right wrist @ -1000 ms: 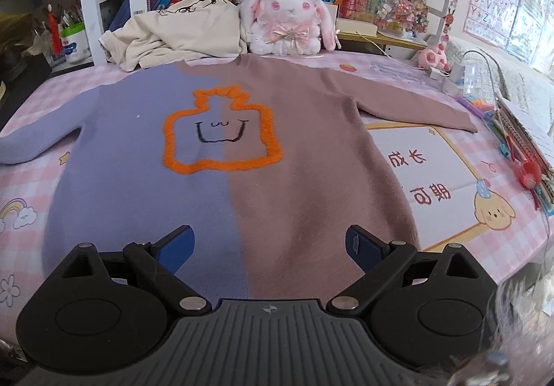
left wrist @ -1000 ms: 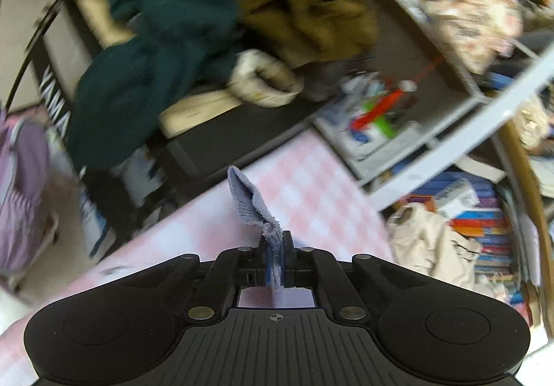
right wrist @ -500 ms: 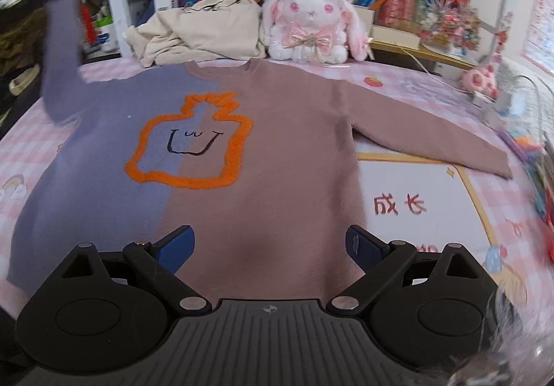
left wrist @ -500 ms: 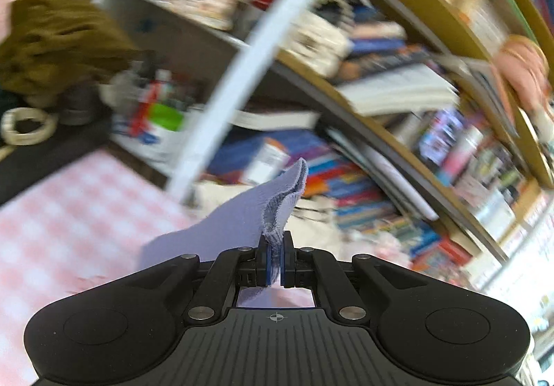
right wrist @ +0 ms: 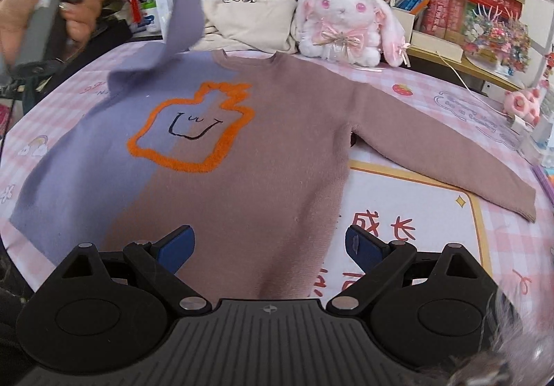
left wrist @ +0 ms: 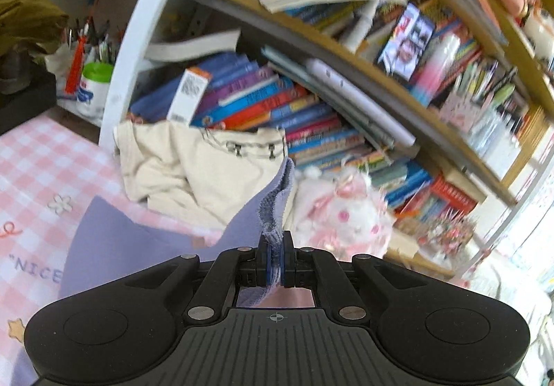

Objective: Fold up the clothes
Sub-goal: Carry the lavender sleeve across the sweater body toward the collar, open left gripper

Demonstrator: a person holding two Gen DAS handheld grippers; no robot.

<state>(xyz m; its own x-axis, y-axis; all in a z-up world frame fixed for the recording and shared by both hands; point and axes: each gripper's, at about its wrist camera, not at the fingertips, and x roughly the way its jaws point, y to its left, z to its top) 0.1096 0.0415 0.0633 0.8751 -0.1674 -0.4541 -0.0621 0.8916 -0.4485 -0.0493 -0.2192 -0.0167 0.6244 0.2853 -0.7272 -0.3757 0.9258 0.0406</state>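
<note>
Left wrist view. Left gripper point(left wrist: 275, 265) has its jaws pressed together on the cuff point(left wrist: 273, 213) of the purple sleeve. The cuff stands up just ahead of the jaws; the rest of the sleeve point(left wrist: 138, 247) drops away to the left and below them. Only a narrow edge of ribbed knit sits between the pads. Beyond the jaws: a cream garment point(left wrist: 194, 168) heaped against the bookshelf point(left wrist: 346, 81), and a pink plush rabbit point(left wrist: 339, 213) ahead and to the right.

Risk here: the bite is thin, so a quick swing could pull the cuff out and drop the sleeve short of the body. The view is motion-blurred, which suggests a fast move.

Right wrist view. Right gripper point(right wrist: 268, 247) has its jaws spread wide, holding nothing, low over the hem. The sweater point(right wrist: 259, 161) lies flat on the pink checked table point(right wrist: 467, 116), directly ahead of the jaws. The purple sleeve hangs lifted at far upper left, gripped by the tool in the left hand point(right wrist: 45, 8). The brown sleeve point(right wrist: 450, 168) stretches out flat to the right.

Risks: nothing pins the body, so dragging the sleeve across could shift or wrinkle the purple half. A sleeve laid crooked would spoil the fold line. The plush rabbit and cream garment sit just beyond the collar and could be brushed.
</note>
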